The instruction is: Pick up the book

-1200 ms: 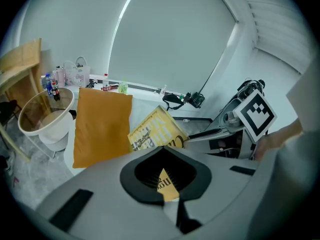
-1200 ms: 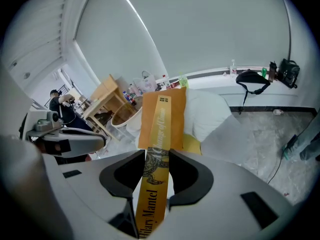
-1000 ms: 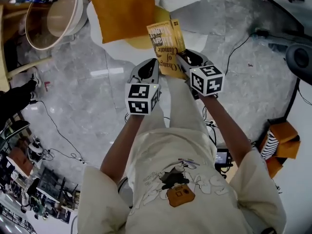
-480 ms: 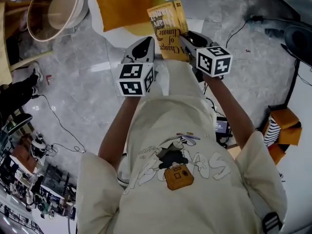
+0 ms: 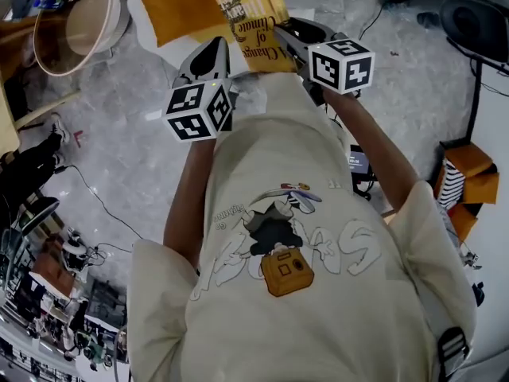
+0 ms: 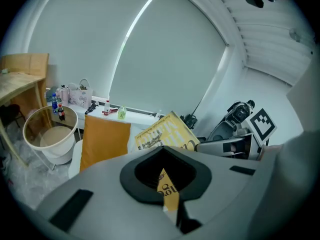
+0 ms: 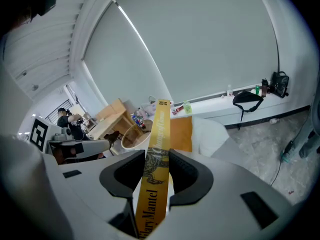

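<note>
A yellow paperback book (image 5: 253, 18) is held up in the air between both grippers, in front of the person's chest. My right gripper (image 5: 286, 32) is shut on its spine (image 7: 159, 134), which runs upright between the jaws with print along it. My left gripper (image 5: 216, 48) grips the other side: a thin yellow corner of the book (image 6: 169, 191) sits pinched in its narrow jaw gap, and the cover (image 6: 165, 136) shows beyond it. In the left gripper view the right gripper (image 6: 235, 144) stands just right of the book.
Below on the grey floor lie an orange cushion (image 5: 171, 6) on a white pad and a round white bin (image 5: 75, 26). Cables trail across the floor. An orange bag (image 5: 469, 173) sits at the right, and a wooden table (image 6: 20, 84) stands at the left.
Both grippers have risen together with the book held between them; in the head view they now sit higher and closer to the camera. The grip looks the same.
</note>
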Demonstrator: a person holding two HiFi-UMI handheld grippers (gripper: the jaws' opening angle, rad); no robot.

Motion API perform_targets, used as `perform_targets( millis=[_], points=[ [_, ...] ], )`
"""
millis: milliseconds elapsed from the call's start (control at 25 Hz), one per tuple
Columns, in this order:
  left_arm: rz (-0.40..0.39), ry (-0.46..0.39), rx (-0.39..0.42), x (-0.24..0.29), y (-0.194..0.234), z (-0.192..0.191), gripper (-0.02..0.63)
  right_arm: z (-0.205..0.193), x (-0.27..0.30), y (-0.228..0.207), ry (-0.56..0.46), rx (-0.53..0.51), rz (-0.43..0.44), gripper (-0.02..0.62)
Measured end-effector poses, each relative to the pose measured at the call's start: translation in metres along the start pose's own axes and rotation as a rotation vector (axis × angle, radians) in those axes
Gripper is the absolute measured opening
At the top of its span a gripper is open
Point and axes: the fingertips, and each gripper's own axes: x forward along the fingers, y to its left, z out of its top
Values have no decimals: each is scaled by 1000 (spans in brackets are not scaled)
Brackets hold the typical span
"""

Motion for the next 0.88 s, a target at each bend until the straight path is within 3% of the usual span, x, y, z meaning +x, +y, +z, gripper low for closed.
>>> perform_targets(
  millis=[400,720,880],
  points=[
    [-61,-98,64,-43,-13,31,5,35,-38,40,-147,-38,4,167],
    [-102,-136,156,-69,-19,54,6,45,-50,67,-231,14,-6,167],
    [-122,-162,155,-75,-22,64,5,55,-61,73,-290,29,-16,167]
  ],
)
